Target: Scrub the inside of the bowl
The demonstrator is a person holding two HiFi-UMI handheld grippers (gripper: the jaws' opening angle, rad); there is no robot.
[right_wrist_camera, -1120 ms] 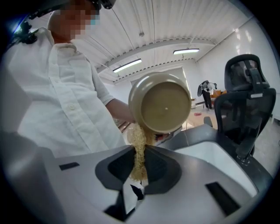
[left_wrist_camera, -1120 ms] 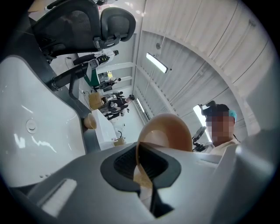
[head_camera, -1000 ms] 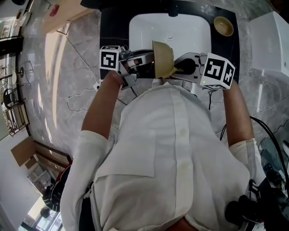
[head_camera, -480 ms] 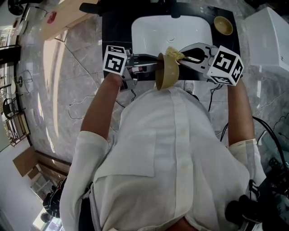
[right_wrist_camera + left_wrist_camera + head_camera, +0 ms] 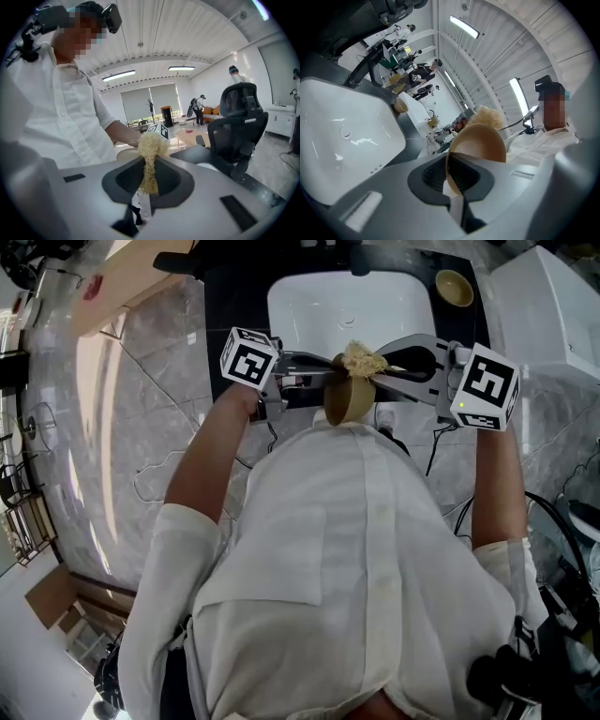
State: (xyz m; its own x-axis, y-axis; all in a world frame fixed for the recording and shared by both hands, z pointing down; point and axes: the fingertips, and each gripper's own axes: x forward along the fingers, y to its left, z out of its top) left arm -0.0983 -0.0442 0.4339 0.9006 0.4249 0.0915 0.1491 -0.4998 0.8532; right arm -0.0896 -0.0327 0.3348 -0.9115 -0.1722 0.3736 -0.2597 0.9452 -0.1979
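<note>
While the left gripper (image 5: 456, 190) clamps shut on the rim of the tan bowl (image 5: 345, 401), held on edge over the near edge of the sink (image 5: 309, 306), the right gripper (image 5: 145, 190) pinches a fibrous scrubber (image 5: 361, 360), its tuft at the bowl's upper rim. A second bowl (image 5: 454, 287) sits at the far right corner of the counter (image 5: 234, 296).

Two bowls (image 5: 345, 401) (image 5: 454, 287), one fibre scrubber (image 5: 361, 359), one white sink (image 5: 314, 310), two tongs (image 5: 321, 371) (image 5: 389, 367)
</note>
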